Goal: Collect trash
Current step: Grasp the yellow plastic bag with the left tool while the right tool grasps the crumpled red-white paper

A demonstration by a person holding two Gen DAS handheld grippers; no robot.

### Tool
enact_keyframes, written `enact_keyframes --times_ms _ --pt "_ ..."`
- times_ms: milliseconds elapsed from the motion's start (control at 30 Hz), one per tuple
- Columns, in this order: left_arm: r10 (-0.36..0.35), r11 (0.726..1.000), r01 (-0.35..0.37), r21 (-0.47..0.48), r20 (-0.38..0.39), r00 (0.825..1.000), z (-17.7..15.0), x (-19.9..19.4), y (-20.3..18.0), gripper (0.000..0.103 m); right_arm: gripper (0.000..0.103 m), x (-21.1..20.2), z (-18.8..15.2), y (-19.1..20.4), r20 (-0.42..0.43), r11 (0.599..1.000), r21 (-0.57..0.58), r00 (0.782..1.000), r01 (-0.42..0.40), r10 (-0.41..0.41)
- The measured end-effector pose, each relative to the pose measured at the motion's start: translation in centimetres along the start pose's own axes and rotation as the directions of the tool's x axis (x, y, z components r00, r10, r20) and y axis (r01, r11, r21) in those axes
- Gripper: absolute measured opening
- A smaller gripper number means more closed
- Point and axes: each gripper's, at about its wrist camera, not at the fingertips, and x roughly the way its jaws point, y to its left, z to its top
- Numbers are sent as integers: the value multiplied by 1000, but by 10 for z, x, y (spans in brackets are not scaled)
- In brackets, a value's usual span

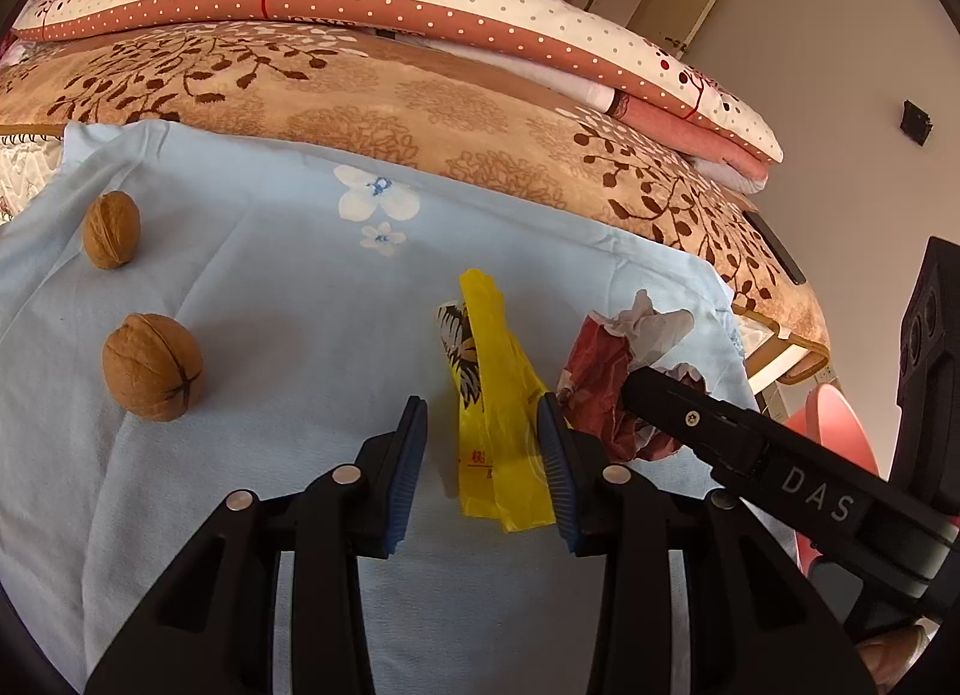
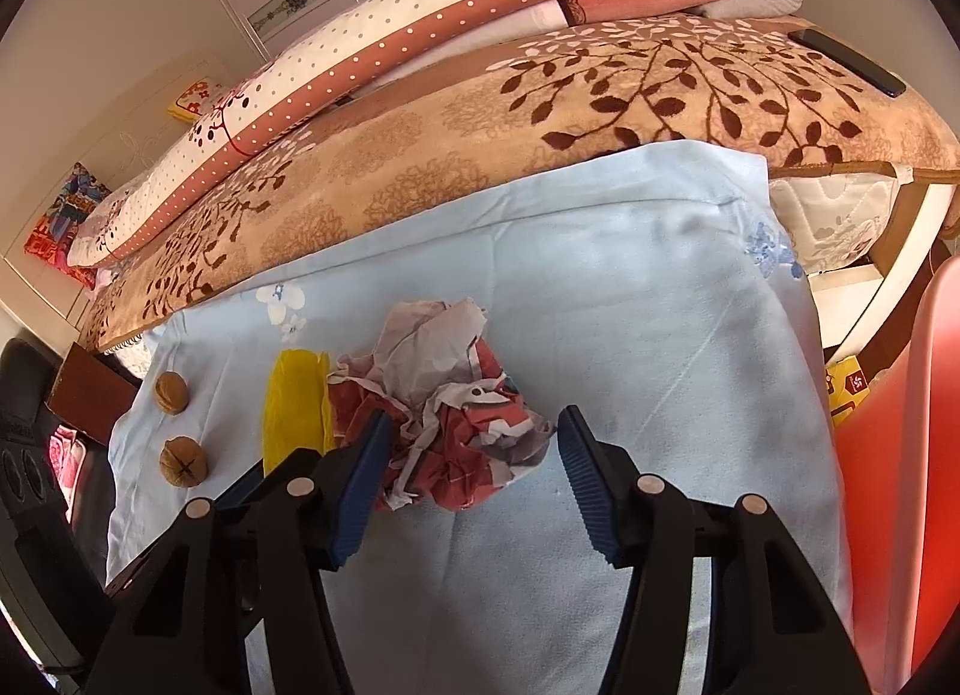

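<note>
A yellow plastic bag (image 1: 495, 413) lies crumpled on the light blue cloth (image 1: 288, 299). My left gripper (image 1: 483, 419) is open, with the bag between its jaws and nearer the right jaw. A crumpled red and white paper wad (image 1: 612, 377) lies just right of the bag. My right gripper (image 2: 474, 443) is open around that paper wad (image 2: 450, 419), its left jaw close against the paper. The yellow bag (image 2: 297, 413) shows to the left in the right wrist view. Part of the right gripper's body (image 1: 750, 443) crosses the left wrist view.
Two walnuts (image 1: 153, 368) (image 1: 111, 230) sit on the cloth at the left. A bed with a brown leaf blanket (image 1: 420, 113) and folded quilts (image 1: 390, 5) lies behind. A pink-red container (image 2: 900, 455) stands at the right edge. A dark phone (image 2: 846, 62) rests on the blanket.
</note>
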Motion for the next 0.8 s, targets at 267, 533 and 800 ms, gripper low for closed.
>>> enact_keyframes --times_ms 267,533,800 --pt "0 1000 0 0 0 1000 0 0 0 38 36 -3 1 2 21 1000 -14 1000 20 -19" --pt "-16 1000 16 8 -5 1000 -2 2 -5 38 26 -30 0 -9 92 999 -5 994 52 -52" --pt "-63 996 65 57 -36 997 -7 3 -16 38 26 -73 -32 -10 144 980 -102 977 171 -156"
